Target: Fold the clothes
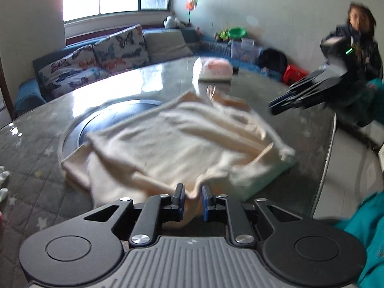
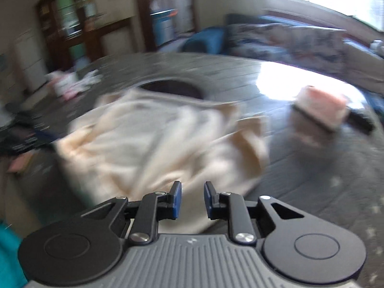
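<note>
A cream garment lies partly folded on the grey table; it also shows, blurred, in the right wrist view. My left gripper is at the garment's near edge, with a fold of the cloth between its blue pads. My right gripper is open and empty, held in the air above the garment's near side. It also shows in the left wrist view at the right, raised off the table.
A folded pink and white stack sits at the table's far side, also in the right wrist view. A round dark inset lies under the garment. A sofa with butterfly cushions stands behind. The table edge runs at the right.
</note>
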The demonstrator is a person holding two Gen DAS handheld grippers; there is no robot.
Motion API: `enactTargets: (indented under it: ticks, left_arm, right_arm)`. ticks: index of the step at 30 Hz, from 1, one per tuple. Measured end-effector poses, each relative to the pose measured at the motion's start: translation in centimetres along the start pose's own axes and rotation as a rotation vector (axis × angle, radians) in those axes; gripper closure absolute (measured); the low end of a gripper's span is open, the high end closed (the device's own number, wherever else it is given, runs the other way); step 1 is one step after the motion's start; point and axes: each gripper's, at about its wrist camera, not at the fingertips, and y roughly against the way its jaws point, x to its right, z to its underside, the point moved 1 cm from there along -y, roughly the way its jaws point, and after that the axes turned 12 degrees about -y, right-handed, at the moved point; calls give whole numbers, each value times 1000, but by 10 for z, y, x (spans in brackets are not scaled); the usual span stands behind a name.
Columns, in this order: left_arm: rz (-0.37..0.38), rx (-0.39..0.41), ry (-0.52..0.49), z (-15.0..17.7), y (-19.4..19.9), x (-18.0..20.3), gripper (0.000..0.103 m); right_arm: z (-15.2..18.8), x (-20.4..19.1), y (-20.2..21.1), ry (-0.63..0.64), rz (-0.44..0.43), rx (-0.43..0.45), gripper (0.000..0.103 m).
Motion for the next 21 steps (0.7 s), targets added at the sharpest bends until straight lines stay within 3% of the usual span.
enactTargets:
  ticks: [5,10,11,13,14,18,19,21]
  left_arm:
    - [29,53,15,-17,-10,4,72]
    - [50,28,33,-19,-34,8,57]
    - [58,11,36,-18,-41,10,57]
    - [62,-14,38,-14,-52,12,57]
    - [62,-26,39,-12,-56,13,57]
    - [109,-32,43,-8,-62,16,63]
    - [117,-34,39,-6,-63,17,74]
    - [136,-43,37,-2,-62,20,85]
  right_arm:
    - [-24,29,-36,-39,95,25,72]
    - [-28,42,-68,-63,133,16,68]
    - [-27,43,-68,-64,143,21,70]
    - [-25,43,-70,-66,164,31,95]
    - [-25,44,-71,-67,175,36,97]
    - [-21,46,-61,-59,226,77,100]
    - [-19,49,-50,-60,251,100,100]
    - [-13,58,-30,-73,321,133,100]
